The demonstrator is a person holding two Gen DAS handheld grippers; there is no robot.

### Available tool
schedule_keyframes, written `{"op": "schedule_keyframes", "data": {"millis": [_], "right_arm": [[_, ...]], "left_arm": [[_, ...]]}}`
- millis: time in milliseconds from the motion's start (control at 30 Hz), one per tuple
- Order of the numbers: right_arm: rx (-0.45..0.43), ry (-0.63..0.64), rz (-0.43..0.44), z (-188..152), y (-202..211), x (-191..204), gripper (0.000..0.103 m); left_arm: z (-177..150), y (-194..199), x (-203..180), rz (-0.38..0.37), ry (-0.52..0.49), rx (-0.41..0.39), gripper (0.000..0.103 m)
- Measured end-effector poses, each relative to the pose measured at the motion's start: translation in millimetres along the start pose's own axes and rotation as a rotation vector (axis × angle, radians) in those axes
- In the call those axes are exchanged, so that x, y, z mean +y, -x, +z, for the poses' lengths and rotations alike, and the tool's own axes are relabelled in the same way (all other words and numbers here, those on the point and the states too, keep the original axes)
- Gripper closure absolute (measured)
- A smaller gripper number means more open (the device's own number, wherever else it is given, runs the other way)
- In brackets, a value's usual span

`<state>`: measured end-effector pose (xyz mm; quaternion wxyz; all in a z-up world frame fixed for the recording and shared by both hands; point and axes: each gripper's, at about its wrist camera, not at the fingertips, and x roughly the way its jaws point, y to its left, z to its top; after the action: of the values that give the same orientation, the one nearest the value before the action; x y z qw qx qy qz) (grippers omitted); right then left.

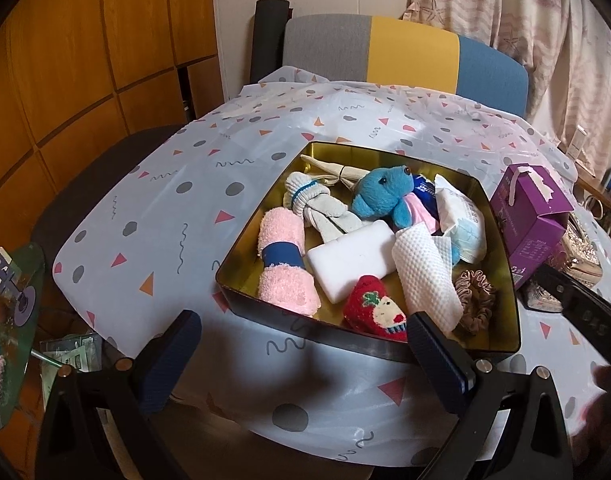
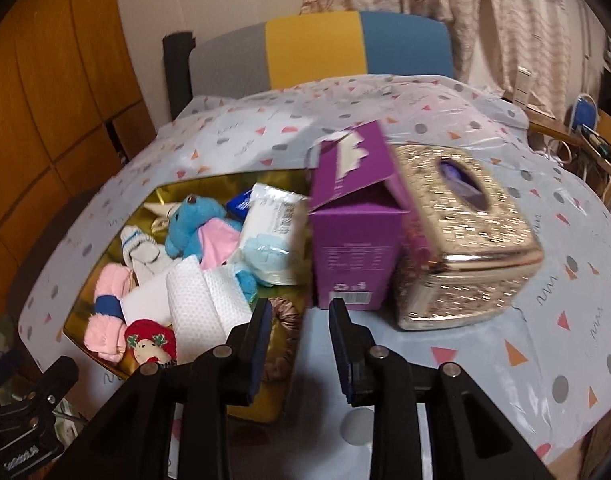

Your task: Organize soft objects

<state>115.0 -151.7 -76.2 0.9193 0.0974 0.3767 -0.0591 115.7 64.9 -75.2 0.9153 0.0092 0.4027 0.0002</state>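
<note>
Over the near edge of the gold-lined tin tray (image 2: 281, 408) crowded with soft things, we hold the right gripper (image 2: 301, 344) slightly parted and empty beside the left gripper (image 1: 301, 356), spread wide, nothing gripped.

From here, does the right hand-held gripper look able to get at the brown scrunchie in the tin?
Probably yes: the right hand-held gripper is open and empty just above the scrunchie, which lies uncovered.

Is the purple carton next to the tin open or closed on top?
Open. The purple carton stands upright with its top flap lifted and a dark gap beneath; its contents cannot be told.
</note>
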Motion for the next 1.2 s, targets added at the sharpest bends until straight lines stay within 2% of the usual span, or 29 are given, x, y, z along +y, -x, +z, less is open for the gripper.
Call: {"op": "schedule_keyframes", "data": {"millis": [233, 467, 533, 700, 833, 1200], "right_arm": [[-0.016, -0.038, 0.014, -15, 30, -15, 0.071], [-0.057, 0.056, 0.040, -30, 64, 7, 0.069], [-0.088, 0.073, 0.040, -34, 77, 14, 0.066], [-0.104, 0.092, 0.012, -44, 94, 29, 0.045], [-0.100, 0.108, -0.025, -51, 100, 34, 0.045], [-0.124, 0.109, -0.036, -56, 114, 38, 0.045]], "left_arm": [[-2, 19, -9, -0.015, -0.034, -0.031, 0.000], [-7, 52, -9, 0.017, -0.035, -0.070, 0.000], [-9, 61, -4, 0.024, -0.025, -0.078, 0.000], [-13, 81, 6, 0.038, -0.011, -0.092, 0.000], [-17, 92, 11, 0.040, -0.004, -0.101, 0.000], [-25, 101, 13, 0.025, -0.007, -0.097, 0.000]]}}
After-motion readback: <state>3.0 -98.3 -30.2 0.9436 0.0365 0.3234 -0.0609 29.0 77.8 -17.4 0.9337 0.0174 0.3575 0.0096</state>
